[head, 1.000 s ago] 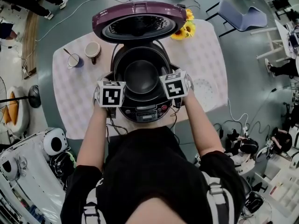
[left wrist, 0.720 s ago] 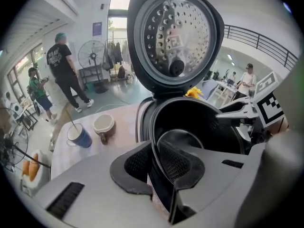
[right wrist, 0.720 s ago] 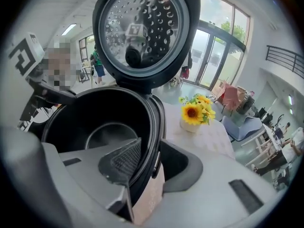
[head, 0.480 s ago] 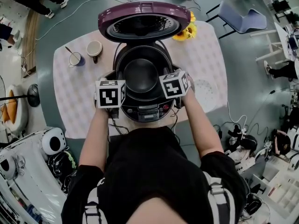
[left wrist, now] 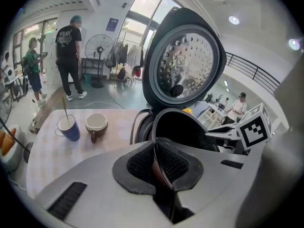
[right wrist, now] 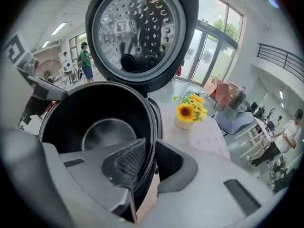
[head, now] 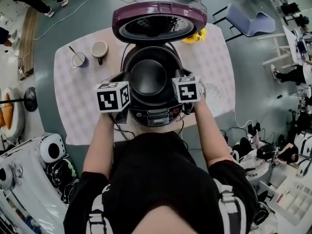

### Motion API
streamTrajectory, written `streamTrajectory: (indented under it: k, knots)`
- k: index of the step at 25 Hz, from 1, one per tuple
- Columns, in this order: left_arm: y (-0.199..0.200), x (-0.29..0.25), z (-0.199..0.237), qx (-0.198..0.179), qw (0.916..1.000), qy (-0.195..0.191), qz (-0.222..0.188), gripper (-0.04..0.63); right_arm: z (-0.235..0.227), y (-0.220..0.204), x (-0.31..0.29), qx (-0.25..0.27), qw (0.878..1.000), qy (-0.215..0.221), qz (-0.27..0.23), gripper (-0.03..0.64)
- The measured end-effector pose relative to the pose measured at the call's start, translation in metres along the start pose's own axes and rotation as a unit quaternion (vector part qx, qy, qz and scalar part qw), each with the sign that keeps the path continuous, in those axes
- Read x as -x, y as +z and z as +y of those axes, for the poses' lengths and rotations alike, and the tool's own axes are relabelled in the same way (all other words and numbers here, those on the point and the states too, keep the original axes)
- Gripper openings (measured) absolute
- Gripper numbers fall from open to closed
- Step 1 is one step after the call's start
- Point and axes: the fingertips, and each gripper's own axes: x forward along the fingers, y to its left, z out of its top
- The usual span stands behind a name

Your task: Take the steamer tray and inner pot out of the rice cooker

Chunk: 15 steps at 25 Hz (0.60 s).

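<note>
Rice cooker (head: 155, 117), centre frame, lid (head: 159, 21) raised: inner pot (head: 148, 77) not yet out, its rim pinched by the left hand-held gripper (left wrist: 160, 163) and by the right hand-held gripper (right wrist: 149, 161), whose jaws have just been closing on it; pale perforated disc, probably the steamer tray (head: 213, 92), already on the tabletop (head: 83, 96) at right.

Around my counter (head: 73, 111), with its pale checked cloth, the floor (head: 253, 82) is a dull grey-green. A blue-grey chair (head: 249, 19) stands off the far corner. Tall windows (right wrist: 209, 37) pour in daylight. A pedestal fan (left wrist: 98, 50) stands near them, and round spotlights (left wrist: 233, 20) glow in the ceiling.
</note>
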Motion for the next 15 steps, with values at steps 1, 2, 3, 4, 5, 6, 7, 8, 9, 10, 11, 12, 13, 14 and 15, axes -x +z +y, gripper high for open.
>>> streamTrajectory:
  k: [1, 2, 3, 4, 5, 6, 7, 8, 9, 10, 11, 12, 13, 14, 15]
  knots:
    - [0.001, 0.001, 0.0, 0.003, 1.0, -0.005, -0.001, 0.028, -0.001, 0.0, 0.002, -0.009, 1.0, -0.001, -0.003, 0.066]
    - [0.002, 0.002, -0.002, 0.004, 0.9999, -0.01, -0.004, 0.028, -0.002, 0.001, 0.005, -0.017, 1.0, -0.002, -0.007, 0.064]
    - [0.004, 0.005, -0.003, 0.002, 0.9999, -0.015, -0.008, 0.028, -0.004, 0.002, 0.008, -0.024, 1.0, -0.003, -0.011, 0.063]
    - [0.006, 0.007, -0.005, -0.001, 0.9998, -0.018, -0.012, 0.028, -0.006, 0.004, 0.012, -0.03, 0.999, -0.004, -0.016, 0.06]
    - [0.008, 0.011, -0.007, -0.005, 0.9996, -0.02, -0.017, 0.028, -0.007, 0.006, 0.017, -0.037, 0.999, -0.003, -0.022, 0.06]
    - [0.01, 0.015, -0.009, -0.009, 0.9995, -0.021, -0.022, 0.028, -0.008, 0.01, 0.024, -0.043, 0.999, -0.001, -0.027, 0.057]
    - [0.012, 0.019, -0.01, -0.009, 0.9994, -0.023, -0.026, 0.028, -0.009, 0.013, 0.03, -0.047, 0.998, -0.001, -0.033, 0.054]
    - [0.014, 0.024, -0.011, -0.007, 0.9991, -0.027, -0.031, 0.028, -0.009, 0.017, 0.037, -0.048, 0.998, -0.004, -0.04, 0.054]
    - [0.017, 0.028, -0.013, -0.005, 0.9988, -0.032, -0.037, 0.028, -0.01, 0.021, 0.043, -0.047, 0.998, -0.009, -0.047, 0.054]
    - [0.02, 0.032, -0.015, -0.005, 0.9983, -0.037, -0.044, 0.028, -0.011, 0.024, 0.049, -0.047, 0.997, -0.016, -0.053, 0.054]
    - [0.023, 0.036, -0.017, -0.008, 0.9979, -0.04, -0.051, 0.028, -0.012, 0.026, 0.054, -0.049, 0.997, -0.022, -0.06, 0.054]
    - [0.025, 0.04, -0.019, -0.013, 0.9974, -0.04, -0.058, 0.028, -0.013, 0.029, 0.059, -0.051, 0.996, -0.028, -0.066, 0.053]
    - [0.027, 0.045, -0.021, -0.02, 0.9969, -0.04, -0.065, 0.029, -0.014, 0.031, 0.065, -0.054, 0.995, -0.032, -0.072, 0.052]
    - [0.029, 0.051, -0.023, -0.027, 0.9961, -0.039, -0.074, 0.029, -0.014, 0.033, 0.071, -0.056, 0.995, -0.038, -0.079, 0.051]
    - [0.032, 0.058, -0.026, -0.037, 0.995, -0.036, -0.085, 0.029, -0.014, 0.036, 0.078, -0.056, 0.994, -0.044, -0.087, 0.051]
